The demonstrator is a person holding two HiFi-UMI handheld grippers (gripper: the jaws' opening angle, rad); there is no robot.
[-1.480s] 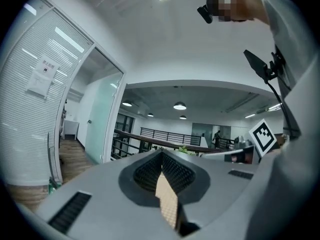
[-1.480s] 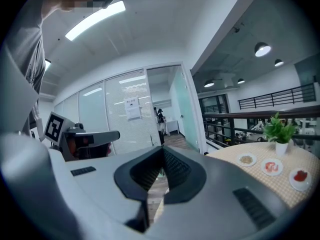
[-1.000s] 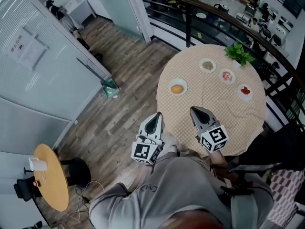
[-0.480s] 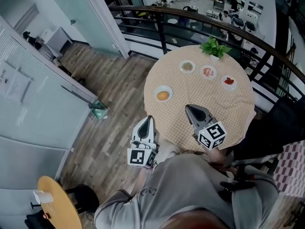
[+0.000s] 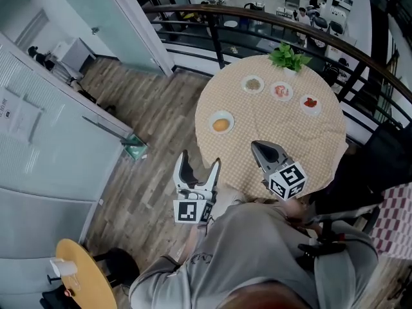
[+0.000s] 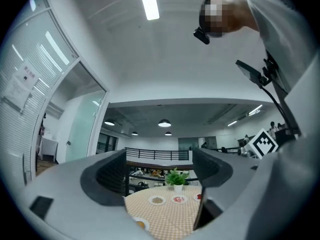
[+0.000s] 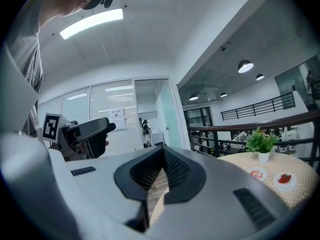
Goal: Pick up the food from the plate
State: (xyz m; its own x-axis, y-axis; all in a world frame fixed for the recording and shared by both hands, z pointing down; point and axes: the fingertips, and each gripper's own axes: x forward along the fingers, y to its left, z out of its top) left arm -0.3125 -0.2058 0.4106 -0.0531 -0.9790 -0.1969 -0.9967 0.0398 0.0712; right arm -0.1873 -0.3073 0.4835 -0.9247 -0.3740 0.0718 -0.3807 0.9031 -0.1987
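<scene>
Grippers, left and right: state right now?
Left gripper: jaws open, have just been opening, nothing between them.
Right gripper: jaws shut, holding nothing.

Cloth-covered worktop (image 5: pixel 283 134), checked and matt; wood-plank floor (image 5: pixel 154 108); dark metal railing (image 5: pixel 212 13); frosted glass wall (image 5: pixel 38 153); smooth matt grey plastic on left gripper (image 5: pixel 201 158) and right gripper (image 5: pixel 257 147).

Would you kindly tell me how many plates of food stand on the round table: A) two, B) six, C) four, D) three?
C: the head view shows four on the round table: orange food near its left edge, then beige food, pink food and red food in a row by the potted plant.
</scene>
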